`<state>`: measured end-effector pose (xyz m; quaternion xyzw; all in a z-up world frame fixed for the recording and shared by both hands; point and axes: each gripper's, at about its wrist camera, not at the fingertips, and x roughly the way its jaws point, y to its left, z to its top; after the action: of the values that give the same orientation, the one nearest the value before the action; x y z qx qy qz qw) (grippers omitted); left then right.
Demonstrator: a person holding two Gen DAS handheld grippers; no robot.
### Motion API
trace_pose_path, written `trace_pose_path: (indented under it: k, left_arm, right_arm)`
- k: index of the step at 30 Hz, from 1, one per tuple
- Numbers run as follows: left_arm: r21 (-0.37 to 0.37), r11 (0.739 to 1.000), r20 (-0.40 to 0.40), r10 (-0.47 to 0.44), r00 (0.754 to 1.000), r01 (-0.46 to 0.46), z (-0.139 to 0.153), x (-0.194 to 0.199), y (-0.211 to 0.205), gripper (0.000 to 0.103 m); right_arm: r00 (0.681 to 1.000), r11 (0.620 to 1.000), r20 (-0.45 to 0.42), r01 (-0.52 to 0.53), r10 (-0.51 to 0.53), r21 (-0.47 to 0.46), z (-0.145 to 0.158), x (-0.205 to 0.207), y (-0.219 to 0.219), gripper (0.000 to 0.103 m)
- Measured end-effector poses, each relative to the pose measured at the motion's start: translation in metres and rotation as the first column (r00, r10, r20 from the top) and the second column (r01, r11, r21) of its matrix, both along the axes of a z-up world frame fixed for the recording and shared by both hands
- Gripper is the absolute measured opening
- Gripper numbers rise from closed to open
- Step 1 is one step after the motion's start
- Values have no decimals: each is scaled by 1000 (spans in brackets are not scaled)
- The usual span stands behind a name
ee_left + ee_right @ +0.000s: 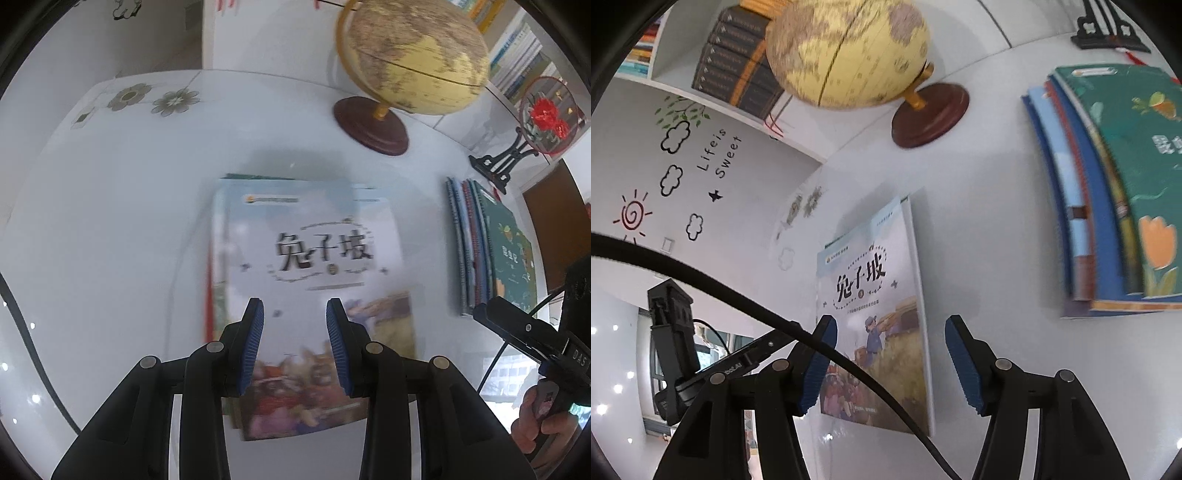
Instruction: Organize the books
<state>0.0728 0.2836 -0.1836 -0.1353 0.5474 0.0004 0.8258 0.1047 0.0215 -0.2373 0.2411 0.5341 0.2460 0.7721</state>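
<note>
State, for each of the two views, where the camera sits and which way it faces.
Left wrist: sits on the left tool, looks steeply down at the picture book on the white table; its open fingers show, plus the right tool and the hand holding it.
Right wrist: sits on the right tool, looks slantwise across the table; its open fingers and a black cable show.
Shared: the picture book, the globe, the book stack.
</note>
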Motion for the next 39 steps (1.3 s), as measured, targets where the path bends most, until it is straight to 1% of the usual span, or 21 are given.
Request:
trace_pose_path:
  k: [5,10,16,21,26,33,36,39]
  left_arm:
    - [6,1000,4,-30,1000,30,5,6,-32,32]
    - [-9,998,-2,-67,998,67,6,14,-66,32]
    - [-31,994,7,-101,995,101,14,31,-106,32]
    - [-72,987,37,-143,989,145,22,46,-144,32]
    - [-131,974,50,-181,982,186,20,64,-182,32]
    - [-234,941,61,-237,970,245,8,90,-232,32]
    - [-261,928,59,-259,964,265,-1,100,-248,32]
    - [-261,928,40,-263,964,265,-11,108,-256,32]
  right_arm:
    - [1000,1000,10,13,-13,13,11,-1,-32,59]
    - [997,996,-5,72,-72,43,12,-3,-71,59]
    - [991,990,-6,134,-134,54,15,-4,-120,60]
    - [978,976,-20,207,-206,63,14,-1,-169,59]
    - [964,963,-15,265,-264,47,15,5,-212,59]
    - [944,944,-16,329,-328,24,12,22,-262,60]
    - [941,941,-19,338,-338,22,10,32,-275,59]
    - [944,944,-25,329,-329,18,4,42,-285,59]
